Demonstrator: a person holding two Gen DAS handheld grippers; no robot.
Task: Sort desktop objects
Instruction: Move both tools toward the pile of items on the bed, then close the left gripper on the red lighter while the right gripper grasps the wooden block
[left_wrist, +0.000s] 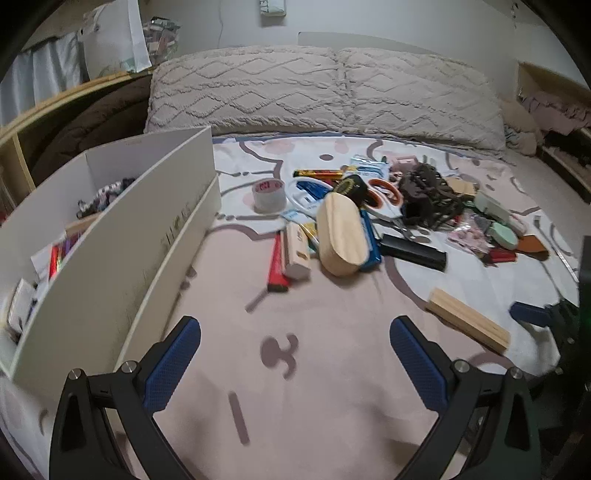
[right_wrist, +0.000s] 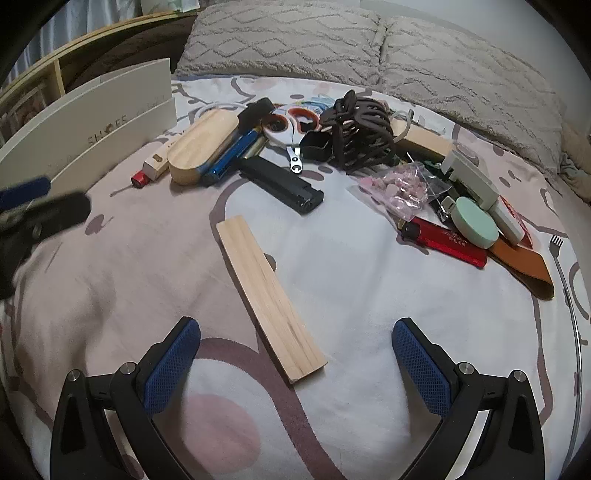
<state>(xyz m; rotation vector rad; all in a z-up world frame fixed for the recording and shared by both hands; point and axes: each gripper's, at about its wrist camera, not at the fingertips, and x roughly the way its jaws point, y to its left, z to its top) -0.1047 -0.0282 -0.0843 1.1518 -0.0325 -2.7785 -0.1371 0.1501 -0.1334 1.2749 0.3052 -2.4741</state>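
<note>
Bed (right_wrist: 332, 258) clutter awaits; my right claw (right_wrist: 295, 354), spread and empty, straddles the wooden slat (right_wrist: 269, 291); next, I'd pinch it.

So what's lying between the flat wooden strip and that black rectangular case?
Nothing: in the right wrist view, only bare printed bedsheet separates the wooden strip from the black case. The strip lies apart from the clutter, nearest the open right gripper.

two pillows (left_wrist: 325, 88), patterned bedsheet (right_wrist: 351, 295), wooden shelf (left_wrist: 22, 125)
</note>
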